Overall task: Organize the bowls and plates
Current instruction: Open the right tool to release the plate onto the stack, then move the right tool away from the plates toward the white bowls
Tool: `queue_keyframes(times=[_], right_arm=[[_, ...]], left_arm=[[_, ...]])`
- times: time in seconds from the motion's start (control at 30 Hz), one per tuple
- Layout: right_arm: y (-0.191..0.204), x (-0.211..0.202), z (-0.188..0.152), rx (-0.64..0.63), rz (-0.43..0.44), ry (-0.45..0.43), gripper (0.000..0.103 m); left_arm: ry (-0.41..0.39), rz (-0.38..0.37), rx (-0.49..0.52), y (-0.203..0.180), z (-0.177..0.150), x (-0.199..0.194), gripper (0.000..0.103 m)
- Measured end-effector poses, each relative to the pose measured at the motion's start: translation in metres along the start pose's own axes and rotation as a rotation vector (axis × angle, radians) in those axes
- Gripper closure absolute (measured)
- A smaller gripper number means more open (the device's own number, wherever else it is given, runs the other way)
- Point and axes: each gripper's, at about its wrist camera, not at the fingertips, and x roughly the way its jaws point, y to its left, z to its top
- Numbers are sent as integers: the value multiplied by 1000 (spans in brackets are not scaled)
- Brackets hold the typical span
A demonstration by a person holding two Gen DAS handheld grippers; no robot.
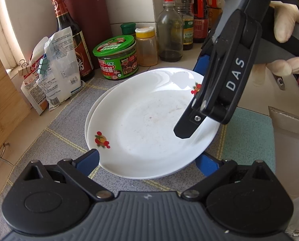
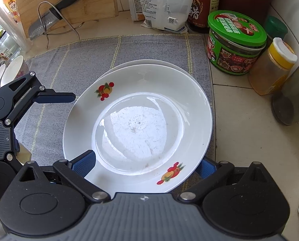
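Note:
Two white plates with red fruit prints lie stacked on a grey checked mat (image 1: 59, 136). The top plate (image 1: 149, 124) (image 2: 137, 128) sits slightly offset, so the lower plate's rim (image 1: 88, 118) (image 2: 149, 61) shows at one side. My left gripper (image 1: 148, 162) is open wide, its blue pads on either side of the plates' near rim. My right gripper (image 2: 146, 164) is also open, straddling the opposite rim; in the left wrist view one of its fingers (image 1: 185, 128) hangs over the top plate. Two white bowls (image 2: 13, 70) stand at the far left.
A green-lidded jar (image 1: 117, 60), a yellow-capped spice jar (image 2: 269, 70), sauce bottles (image 1: 73, 38) and clipped bags (image 1: 55, 76) crowd the mat's far side. A knife (image 2: 49, 18) rests against a cutting board. A teal cloth (image 1: 247, 138) lies beside the mat. A gloved hand (image 1: 283, 26) holds the right gripper.

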Motion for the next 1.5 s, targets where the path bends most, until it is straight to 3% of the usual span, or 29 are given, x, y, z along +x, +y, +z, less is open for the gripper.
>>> queue_keyframes(times=[0.3, 0.4, 0.7, 0.93, 1.1, 1.33, 1.5], right_arm=[[0, 1, -7, -4, -40, -7, 0], [3, -5, -12, -27, -49, -43, 0], [20, -34, -22, -102, -122, -318, 0], [33, -39, -24, -138, -163, -454, 0], [51, -38, -25, -204, -144, -530, 0], [104, -36, -31, -342, -157, -568, 0], [154, -24, -38, -394, -134, -513, 0]], left_arm=[[7, 1, 3, -4, -1, 1, 1], [-29, 7, -17, -3, 0, -6, 1], [-96, 105, -168, 15, -3, -31, 1], [-104, 218, -291, 26, -19, -54, 1], [-88, 286, -369, 29, -33, -71, 1], [-105, 325, -428, 28, -59, -102, 1], [-122, 325, -456, 36, -90, -135, 1]])
